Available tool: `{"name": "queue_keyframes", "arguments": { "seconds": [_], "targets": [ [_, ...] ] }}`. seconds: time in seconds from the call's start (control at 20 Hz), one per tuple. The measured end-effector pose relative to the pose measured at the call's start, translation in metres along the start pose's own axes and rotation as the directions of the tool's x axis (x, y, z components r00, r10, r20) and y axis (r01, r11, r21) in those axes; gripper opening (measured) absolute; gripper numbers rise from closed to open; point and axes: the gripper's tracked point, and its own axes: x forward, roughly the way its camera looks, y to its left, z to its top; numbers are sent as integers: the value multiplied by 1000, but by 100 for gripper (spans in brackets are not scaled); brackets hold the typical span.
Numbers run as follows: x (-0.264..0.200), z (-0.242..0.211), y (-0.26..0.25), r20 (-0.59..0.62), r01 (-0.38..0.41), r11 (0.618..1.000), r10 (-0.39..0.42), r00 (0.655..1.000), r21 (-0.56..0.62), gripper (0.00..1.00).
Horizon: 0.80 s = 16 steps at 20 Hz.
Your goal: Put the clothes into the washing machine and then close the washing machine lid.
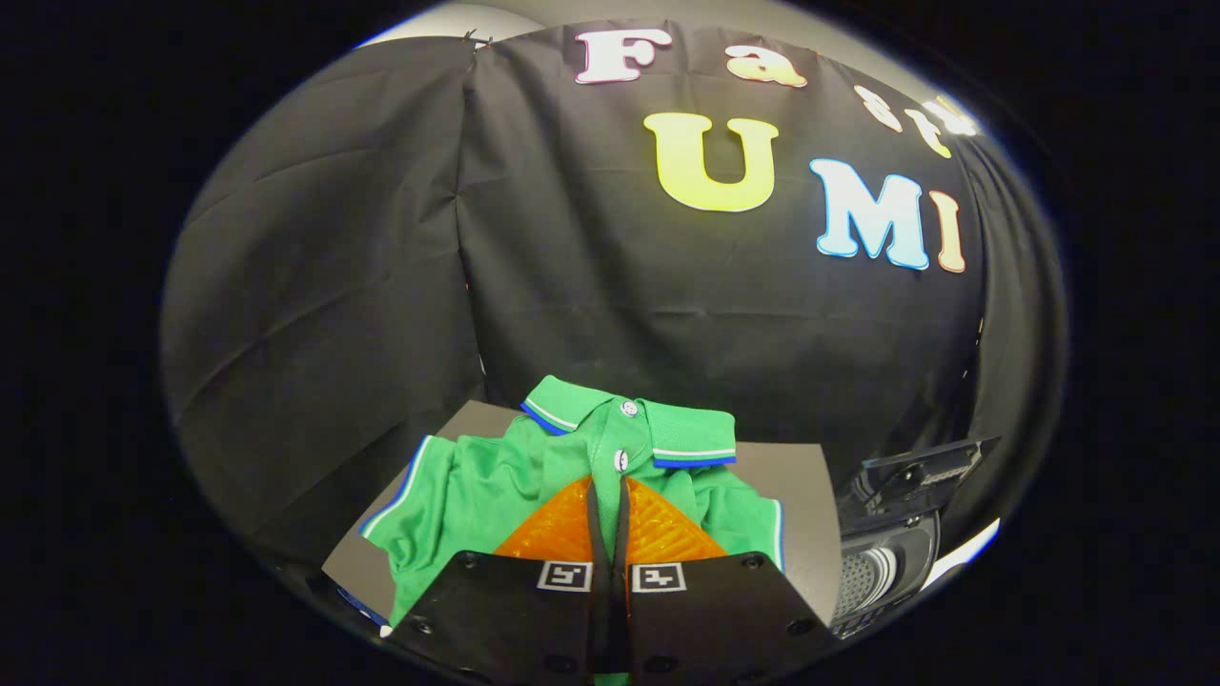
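A green polo shirt (477,486) with blue-and-white trim on its collar and sleeves lies spread on a grey table (791,495), collar toward the booth wall. My gripper (607,488) hovers over the shirt's button placket, its tips just below the second button. The fingers are shut against each other and I see no fabric pinched between them. Right of the table stands the washing machine (882,562). Its dark lid (920,465) is raised and the perforated drum (863,576) shows underneath.
The black booth cloth hangs close behind the table and wraps around to the left. The table's left corner (348,562) ends at a drop. A narrow gap separates the table's right edge from the washing machine.
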Motion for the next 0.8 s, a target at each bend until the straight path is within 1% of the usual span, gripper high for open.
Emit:
{"name": "queue_keyframes", "arguments": {
  "seconds": [0.1, 0.4, 0.65, 0.8],
  "targets": [
    [-10, 15, -6, 41, -9, 1000, 10, 999, -19, 1],
    [-46, 63, -32, 155, -28, 999, 31, 987, -21, 1],
    [-63, 82, -68, 191, -55, 998, 54, 980, -1, 1],
    [-73, 93, -97, 213, -55, 998, 54, 976, 0, 1]
  ]
}}
